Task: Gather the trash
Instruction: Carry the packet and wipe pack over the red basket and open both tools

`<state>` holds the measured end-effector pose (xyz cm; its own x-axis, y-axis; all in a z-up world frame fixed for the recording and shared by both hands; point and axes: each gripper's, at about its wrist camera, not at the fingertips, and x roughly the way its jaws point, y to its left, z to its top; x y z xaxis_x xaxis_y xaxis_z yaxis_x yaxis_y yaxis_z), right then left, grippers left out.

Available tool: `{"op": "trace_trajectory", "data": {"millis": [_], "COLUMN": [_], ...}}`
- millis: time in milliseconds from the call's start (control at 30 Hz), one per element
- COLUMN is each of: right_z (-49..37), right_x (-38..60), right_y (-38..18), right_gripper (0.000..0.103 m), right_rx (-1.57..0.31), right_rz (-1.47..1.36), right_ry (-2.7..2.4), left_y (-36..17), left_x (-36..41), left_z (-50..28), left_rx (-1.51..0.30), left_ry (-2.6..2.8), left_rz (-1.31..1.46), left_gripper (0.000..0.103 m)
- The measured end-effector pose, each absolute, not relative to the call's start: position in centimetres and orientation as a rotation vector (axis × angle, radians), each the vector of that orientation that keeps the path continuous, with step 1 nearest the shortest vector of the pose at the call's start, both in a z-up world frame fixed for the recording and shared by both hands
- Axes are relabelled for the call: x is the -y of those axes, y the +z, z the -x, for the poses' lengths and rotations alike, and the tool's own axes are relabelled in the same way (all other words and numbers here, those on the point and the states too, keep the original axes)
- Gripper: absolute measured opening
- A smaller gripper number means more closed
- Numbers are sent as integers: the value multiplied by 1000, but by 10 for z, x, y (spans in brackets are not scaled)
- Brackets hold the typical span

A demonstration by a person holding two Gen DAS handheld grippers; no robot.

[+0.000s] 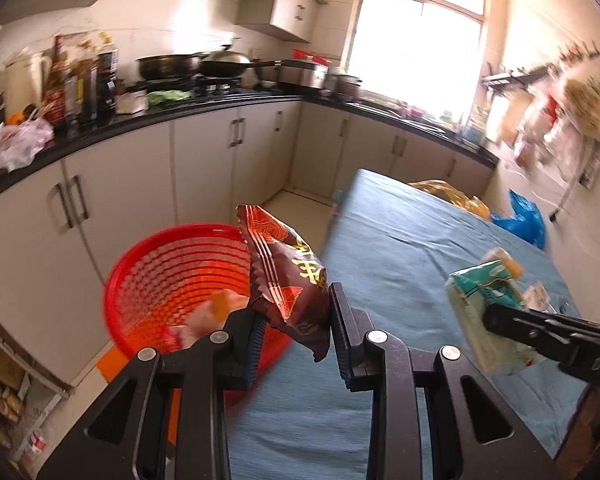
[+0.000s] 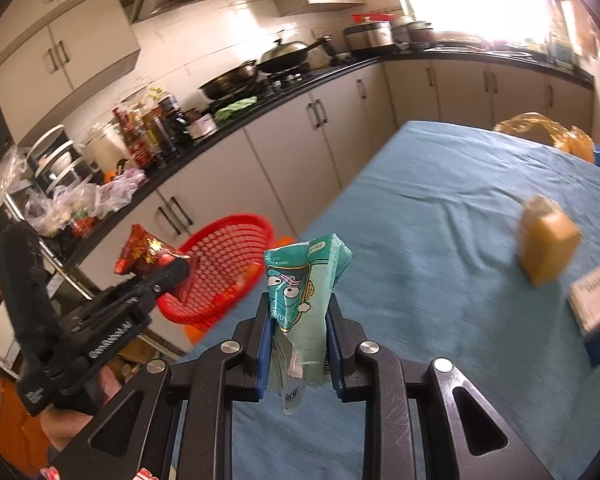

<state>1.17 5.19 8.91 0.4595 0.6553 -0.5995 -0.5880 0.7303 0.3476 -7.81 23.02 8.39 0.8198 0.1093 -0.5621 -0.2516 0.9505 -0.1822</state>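
Observation:
My left gripper (image 1: 294, 314) is shut on a dark red snack wrapper (image 1: 286, 276) and holds it in the air at the left edge of the table, beside a red plastic basket (image 1: 148, 280) that holds some trash. My right gripper (image 2: 298, 320) is shut on a crumpled green wrapper (image 2: 304, 280) above the blue tablecloth (image 2: 440, 208). In the right wrist view the left gripper (image 2: 168, 272) with the red wrapper (image 2: 144, 254) is in front of the basket (image 2: 236, 232). The green wrapper (image 1: 484, 304) also shows in the left wrist view.
A small tan carton (image 2: 546, 236) and a printed box (image 2: 598, 300) lie on the table at the right. Yellow (image 2: 548, 130) and blue (image 1: 520, 220) plastic bags sit at the far end. White cabinets (image 1: 204, 160) under a cluttered black counter run along the left.

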Motion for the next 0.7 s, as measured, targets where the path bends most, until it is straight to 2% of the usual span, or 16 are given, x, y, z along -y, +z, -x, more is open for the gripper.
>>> {"op": "trace_trajectory", "data": {"millis": [333, 433, 500, 533, 567, 700], "right_z": [-33, -42, -50, -55, -58, -58], "right_x": [-139, -161, -175, -179, -180, -161], "right_y": [99, 96, 92, 89, 87, 90], "right_gripper": [26, 30, 33, 37, 42, 43], "right_rx": [-789, -803, -816, -825, -828, -803], "right_rz": [-58, -57, -62, -67, -72, -95], "right_ry": [849, 857, 857, 857, 850, 842], "left_y": [73, 68, 66, 65, 65, 66], "left_x": [-294, -304, -310, -314, -316, -317], "left_z": [82, 76, 73, 72, 73, 78], "left_rx": [-592, -602, -606, -605, -600, -584], "left_ry": [293, 305, 321, 327, 331, 337], "left_rz": [314, 319, 326, 337, 344, 349], "left_gripper": [29, 29, 38, 50, 56, 58]}}
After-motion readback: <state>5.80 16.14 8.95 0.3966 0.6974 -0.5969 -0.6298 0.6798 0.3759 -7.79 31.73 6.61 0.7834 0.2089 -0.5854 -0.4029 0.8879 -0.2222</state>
